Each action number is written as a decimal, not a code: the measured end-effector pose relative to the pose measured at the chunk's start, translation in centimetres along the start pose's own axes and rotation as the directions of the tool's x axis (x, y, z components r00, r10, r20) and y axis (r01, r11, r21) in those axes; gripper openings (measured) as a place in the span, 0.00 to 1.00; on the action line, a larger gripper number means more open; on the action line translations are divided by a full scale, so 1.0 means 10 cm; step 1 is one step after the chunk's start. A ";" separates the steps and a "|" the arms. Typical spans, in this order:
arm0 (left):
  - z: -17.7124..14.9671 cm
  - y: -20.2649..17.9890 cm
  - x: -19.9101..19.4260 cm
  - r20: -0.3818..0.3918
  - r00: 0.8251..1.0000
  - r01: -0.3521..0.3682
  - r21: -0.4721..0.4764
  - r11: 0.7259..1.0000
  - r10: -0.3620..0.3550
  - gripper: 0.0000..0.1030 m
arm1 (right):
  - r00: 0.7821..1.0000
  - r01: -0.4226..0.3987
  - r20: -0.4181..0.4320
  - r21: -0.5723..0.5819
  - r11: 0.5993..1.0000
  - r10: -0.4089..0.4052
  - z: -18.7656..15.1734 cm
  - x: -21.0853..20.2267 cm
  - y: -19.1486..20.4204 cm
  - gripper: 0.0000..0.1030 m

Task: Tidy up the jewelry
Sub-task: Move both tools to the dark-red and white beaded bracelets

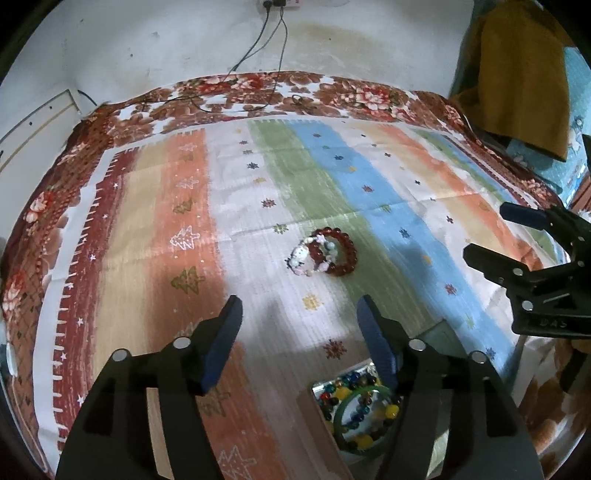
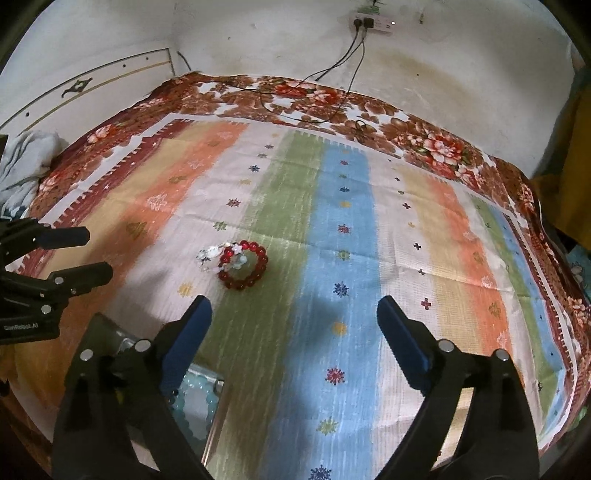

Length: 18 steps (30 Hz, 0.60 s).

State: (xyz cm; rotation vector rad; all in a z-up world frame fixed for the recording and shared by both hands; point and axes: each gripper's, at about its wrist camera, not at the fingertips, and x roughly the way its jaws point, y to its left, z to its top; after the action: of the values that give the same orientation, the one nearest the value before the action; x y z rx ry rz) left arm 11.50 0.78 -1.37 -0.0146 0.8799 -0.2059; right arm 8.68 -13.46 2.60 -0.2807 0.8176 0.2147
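You are at a bed with a striped cloth (image 2: 343, 258) on it, and a flowered blanket (image 2: 436, 147) shows all round its edges. The wall (image 2: 258, 44) behind is white and stained.

Closest to you, in the left wrist view, a box (image 1: 314, 410) sits low down just by your left gripper (image 1: 299, 314). It is full of bead bracelets (image 1: 351, 384) in many colours, and a green bangle (image 1: 341, 410) lies on top of them. Your left gripper is spread apart with nothing between its fingers. One blue pad (image 1: 376, 343) covers part of the box from this view.

In the right wrist view, your right gripper (image 2: 293, 314) is wide apart and holds nothing. Under its left finger you can see a clear corner of the box (image 2: 210, 417) with a pale blue bracelet (image 2: 192, 402) inside.

A bit farther out, in the middle of the cloth, a red bracelet (image 2: 245, 271) lies on the green stripe. A white bracelet (image 2: 212, 256) is touching it, partly on top of it, on the white stripe side. Neither gripper touches them.

Each gripper shows at the side of the other's view: the right one at the right edge, the left one at the left edge.

At the far edge, two black cables (image 2: 347, 74) run from a wall plug (image 2: 371, 23) down onto the blanket. A yellow cloth (image 1: 524, 74) hangs at the far right.
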 end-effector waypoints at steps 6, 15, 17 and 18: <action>0.10 0.01 0.13 -0.001 0.999 -0.033 0.027 0.999 0.033 0.76 | 1.000 0.002 -0.003 -0.031 1.000 -0.002 0.02 0.09 0.02 0.93; 0.17 0.01 0.21 0.009 0.999 -0.039 0.045 0.998 0.039 0.84 | 0.998 -0.031 -0.055 0.019 0.999 0.032 0.10 0.36 -0.07 0.95; 0.19 0.04 0.24 0.004 0.999 -0.042 0.046 0.998 0.042 0.85 | 0.997 -0.037 -0.067 0.032 0.999 0.039 0.13 0.42 -0.09 0.95; 0.20 0.06 0.26 0.000 0.999 -0.044 0.044 0.998 0.044 0.85 | 0.997 -0.037 -0.073 0.036 0.999 0.040 0.14 0.45 -0.09 0.95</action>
State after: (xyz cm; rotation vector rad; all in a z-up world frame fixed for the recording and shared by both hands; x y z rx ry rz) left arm 14.74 0.71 -2.16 0.0457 0.8752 -0.1836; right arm 12.93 -13.52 0.31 -0.2415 0.8995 0.2269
